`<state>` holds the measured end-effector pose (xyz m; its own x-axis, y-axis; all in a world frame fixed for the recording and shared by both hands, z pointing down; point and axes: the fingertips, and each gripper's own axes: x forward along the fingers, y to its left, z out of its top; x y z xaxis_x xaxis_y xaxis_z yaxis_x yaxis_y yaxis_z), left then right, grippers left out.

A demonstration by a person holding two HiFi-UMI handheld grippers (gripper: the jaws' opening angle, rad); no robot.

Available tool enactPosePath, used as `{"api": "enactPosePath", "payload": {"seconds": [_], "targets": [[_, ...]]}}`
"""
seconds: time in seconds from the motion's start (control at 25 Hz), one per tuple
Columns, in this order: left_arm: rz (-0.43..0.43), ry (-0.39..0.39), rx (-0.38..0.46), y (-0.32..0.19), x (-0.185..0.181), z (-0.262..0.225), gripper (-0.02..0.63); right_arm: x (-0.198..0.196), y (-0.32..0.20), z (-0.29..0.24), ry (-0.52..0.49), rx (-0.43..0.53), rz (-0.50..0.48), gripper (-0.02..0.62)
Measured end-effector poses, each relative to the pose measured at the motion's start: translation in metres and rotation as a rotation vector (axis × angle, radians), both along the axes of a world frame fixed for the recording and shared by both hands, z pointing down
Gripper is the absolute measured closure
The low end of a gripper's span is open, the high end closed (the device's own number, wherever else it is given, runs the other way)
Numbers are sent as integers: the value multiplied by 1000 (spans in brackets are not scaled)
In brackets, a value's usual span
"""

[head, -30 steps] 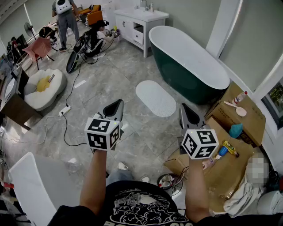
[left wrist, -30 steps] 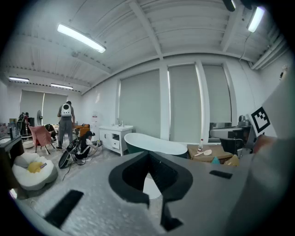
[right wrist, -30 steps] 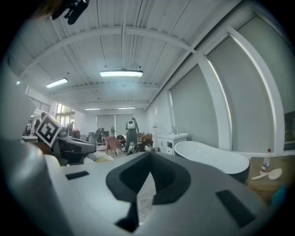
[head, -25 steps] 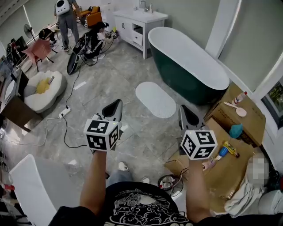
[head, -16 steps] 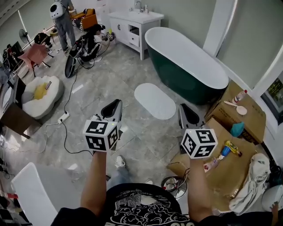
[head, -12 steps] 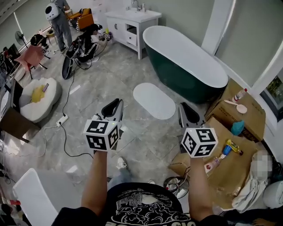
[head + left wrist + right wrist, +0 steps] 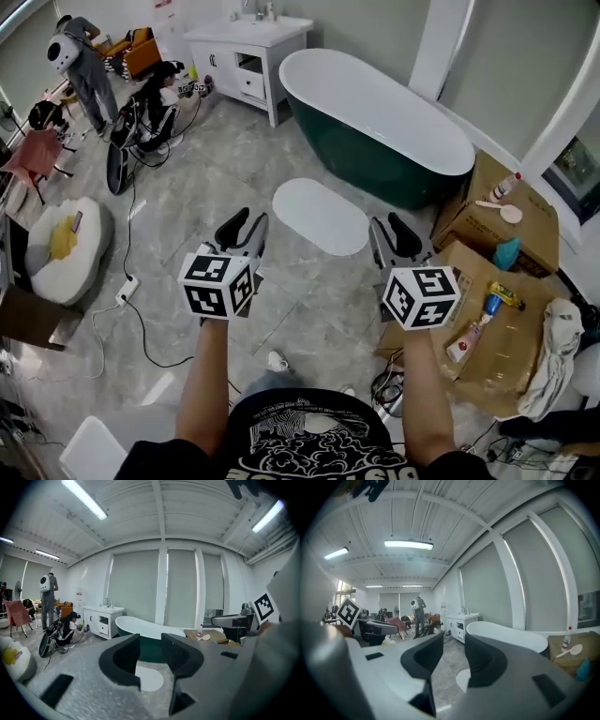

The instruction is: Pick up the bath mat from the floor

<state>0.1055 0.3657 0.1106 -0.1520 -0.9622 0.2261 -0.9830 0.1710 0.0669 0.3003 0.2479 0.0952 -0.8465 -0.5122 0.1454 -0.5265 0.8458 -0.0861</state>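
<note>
A white oval bath mat (image 7: 319, 216) lies flat on the grey marble floor beside the dark green bathtub (image 7: 375, 131). In the left gripper view the bath mat (image 7: 149, 678) shows through the gap between the jaws, far below. The right gripper view catches an edge of the bath mat (image 7: 461, 680). My left gripper (image 7: 242, 228) and right gripper (image 7: 394, 234) are held at waist height, short of the mat. Both sets of jaws are opening, a narrow gap between them and nothing in it.
Flattened cardboard (image 7: 497, 328) with bottles and a cloth lies at the right. A white vanity (image 7: 246, 47) stands at the back. People, chairs and bags (image 7: 141, 112) crowd the far left. A cable and power strip (image 7: 127, 291) run across the floor at the left.
Both grippers' jaws have parted from shut to a narrow gap. The view has advanced toward the bathtub, so the mat lies closer ahead of the grippers.
</note>
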Motion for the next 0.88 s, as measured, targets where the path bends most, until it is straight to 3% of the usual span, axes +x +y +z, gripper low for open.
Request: {"api": "enactPosePath", "payload": {"seconds": [0.16, 0.48, 0.88], "targets": [[60, -12, 1, -13, -34, -2, 420, -29, -1, -3, 18, 3, 56, 400], [117, 26, 7, -27, -84, 3, 373, -63, -4, -1, 21, -15, 122, 325], [114, 15, 6, -55, -127, 7, 347, -81, -39, 3, 8, -7, 192, 289]]}}
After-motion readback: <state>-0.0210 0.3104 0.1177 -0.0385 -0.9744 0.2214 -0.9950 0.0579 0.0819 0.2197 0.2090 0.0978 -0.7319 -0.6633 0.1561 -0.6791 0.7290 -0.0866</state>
